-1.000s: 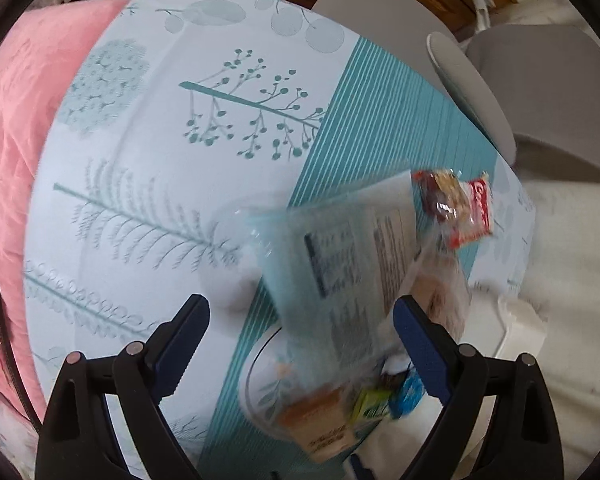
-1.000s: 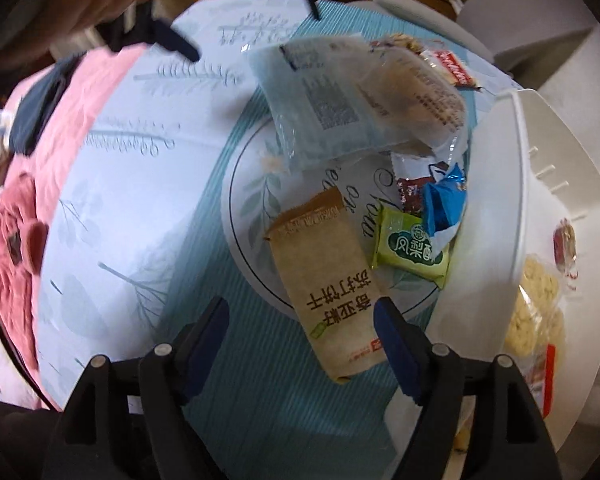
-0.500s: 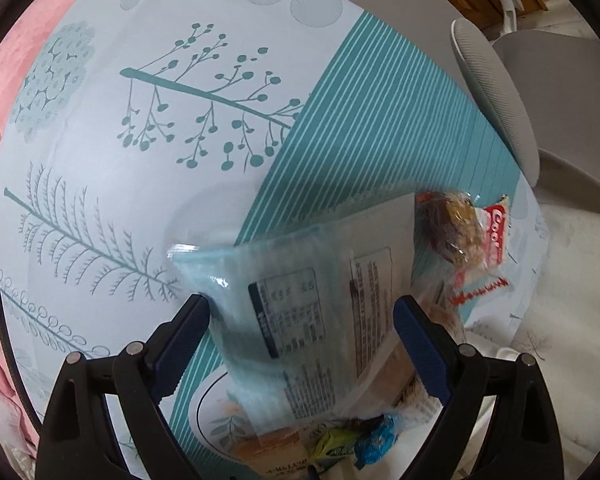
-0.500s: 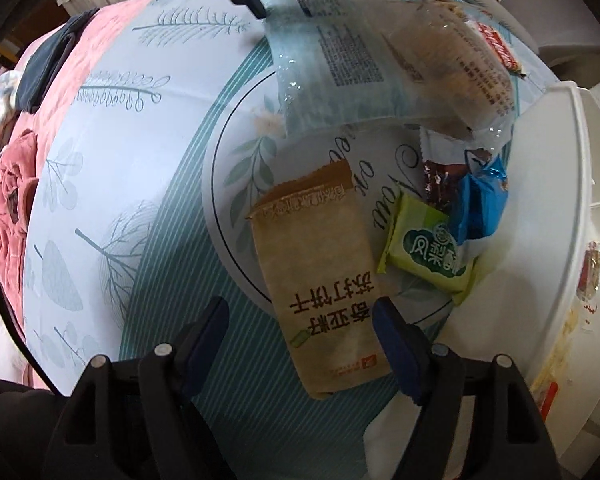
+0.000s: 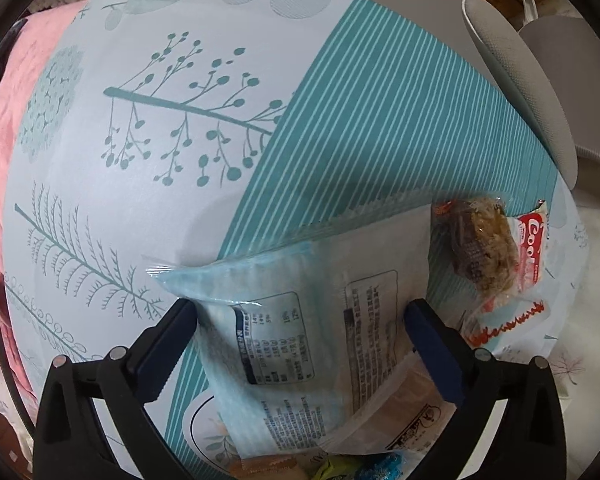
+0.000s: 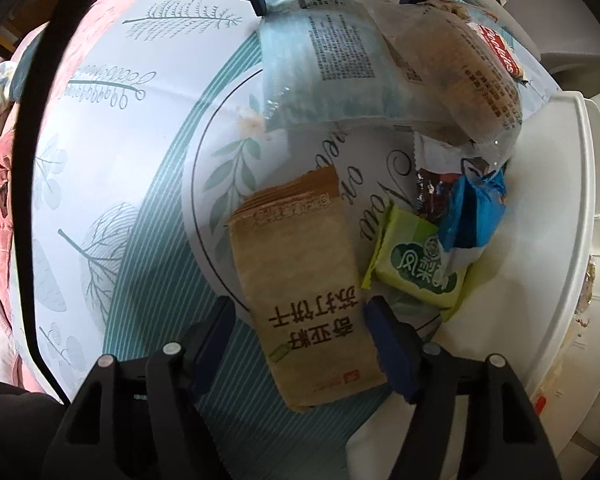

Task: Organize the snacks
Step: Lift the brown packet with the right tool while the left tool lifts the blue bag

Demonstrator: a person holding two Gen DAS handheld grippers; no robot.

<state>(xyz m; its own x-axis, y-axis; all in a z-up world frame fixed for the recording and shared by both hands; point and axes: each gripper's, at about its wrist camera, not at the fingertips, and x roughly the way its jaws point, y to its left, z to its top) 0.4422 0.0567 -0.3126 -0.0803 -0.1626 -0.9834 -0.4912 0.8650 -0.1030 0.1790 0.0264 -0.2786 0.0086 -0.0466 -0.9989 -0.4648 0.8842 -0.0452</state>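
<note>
While both tongs point down at the desk [image 5: 340,128], the stock reads as follows.

Item 1: brown cracker packet [image 6: 304,300], one. Lies flat on the patterned cloth, partly over the printed oval. Its long axis runs away from the right tongs [image 6: 300,332], far end tilted slightly left in the right wrist view; the printed characters read upside down from that camera. The near half sits between the two blue pads, which stand apart on either side of it; the jaws have just been closing, and a gap shows at the left pad, while I cannot tell whether the right pad touches.

Item 2: pale blue printed bag [image 5: 300,328], one. Large and flat, long axis slanting across the left wrist view, one corner pointing out to the left. It lies between the pads of the left tongs [image 5: 300,336], whose jaws have just been opening and stand wide apart, pressing on nothing.

Item 3: red-and-white wrapped cake [image 5: 496,252], one, just right of the bag.

Item 4: green square packet [image 6: 416,264], one, just right of the cracker packet.

Item 5: blue wrapper [image 6: 472,216], one, overlapping the green packet's far corner.

Item 6: dark foil wrapper [image 6: 432,192], one, beside the blue one.

Item 7: white tray [image 6: 548,200], one, at the right edge.

Count of tongs: two.
</note>
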